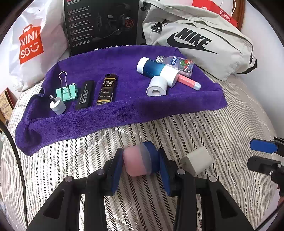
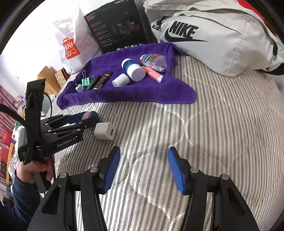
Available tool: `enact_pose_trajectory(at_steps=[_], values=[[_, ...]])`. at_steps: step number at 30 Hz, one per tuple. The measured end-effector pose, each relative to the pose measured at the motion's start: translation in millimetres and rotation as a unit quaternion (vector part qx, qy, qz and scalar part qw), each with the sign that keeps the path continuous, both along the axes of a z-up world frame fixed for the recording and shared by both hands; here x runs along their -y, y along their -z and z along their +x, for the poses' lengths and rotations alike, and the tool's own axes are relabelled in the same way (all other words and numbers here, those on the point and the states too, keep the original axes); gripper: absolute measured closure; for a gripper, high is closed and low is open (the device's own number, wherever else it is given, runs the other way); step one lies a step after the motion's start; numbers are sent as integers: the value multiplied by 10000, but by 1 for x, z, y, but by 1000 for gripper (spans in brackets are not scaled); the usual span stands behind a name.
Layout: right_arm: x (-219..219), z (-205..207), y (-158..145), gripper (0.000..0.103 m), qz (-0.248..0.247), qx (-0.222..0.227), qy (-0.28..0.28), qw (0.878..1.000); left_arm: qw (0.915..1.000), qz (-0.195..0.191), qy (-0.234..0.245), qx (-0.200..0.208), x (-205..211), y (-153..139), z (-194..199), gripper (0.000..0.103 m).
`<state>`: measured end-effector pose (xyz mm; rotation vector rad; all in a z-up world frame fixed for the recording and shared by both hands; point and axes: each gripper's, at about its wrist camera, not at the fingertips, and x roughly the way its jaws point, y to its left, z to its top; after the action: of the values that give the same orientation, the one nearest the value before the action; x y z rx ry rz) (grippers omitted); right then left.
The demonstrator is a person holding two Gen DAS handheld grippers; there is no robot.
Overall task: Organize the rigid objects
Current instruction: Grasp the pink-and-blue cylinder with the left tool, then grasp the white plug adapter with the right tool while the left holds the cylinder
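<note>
Pink-and-blue cylinder [image 1: 140, 160], smooth and rounded, sits pinched in left gripper [image 1: 140, 165]; right gripper [image 2: 143, 167] gapes empty.

Right hand-held gripper [image 2: 143, 168] open over striped bedding [image 2: 221, 133]; white charger [image 2: 104, 132] near left hand-held gripper [image 2: 92, 120].

A bed with a striped cover, backed by bags and boxes against a pale wall.

The striped bedspread [image 1: 204, 135], grey and off-white in a herringbone weave, catches patches of daylight. At its far side lean a white shopping bag [image 1: 30, 44] with an orange logo, a black box [image 1: 101, 24], a grey sports bag [image 1: 200, 39] and a red and white carton [image 1: 214, 8]. In the right wrist view, wooden furniture [image 2: 48, 74] and a red striped fabric [image 2: 7, 104] show beyond the bed's left edge.
</note>
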<state>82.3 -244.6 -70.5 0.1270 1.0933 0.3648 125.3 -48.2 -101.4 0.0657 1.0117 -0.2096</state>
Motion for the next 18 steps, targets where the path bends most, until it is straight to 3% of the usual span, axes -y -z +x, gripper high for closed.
enact_pose_trajectory(at_steps=[9, 18], values=[[-34, 2, 1, 48, 249, 149, -285, 9992, 9994, 139, -309, 80, -33, -8, -4, 66], [-82, 11, 14, 48, 34, 197, -500, 9985, 9963, -170, -826, 130, -88, -13, -12, 66]])
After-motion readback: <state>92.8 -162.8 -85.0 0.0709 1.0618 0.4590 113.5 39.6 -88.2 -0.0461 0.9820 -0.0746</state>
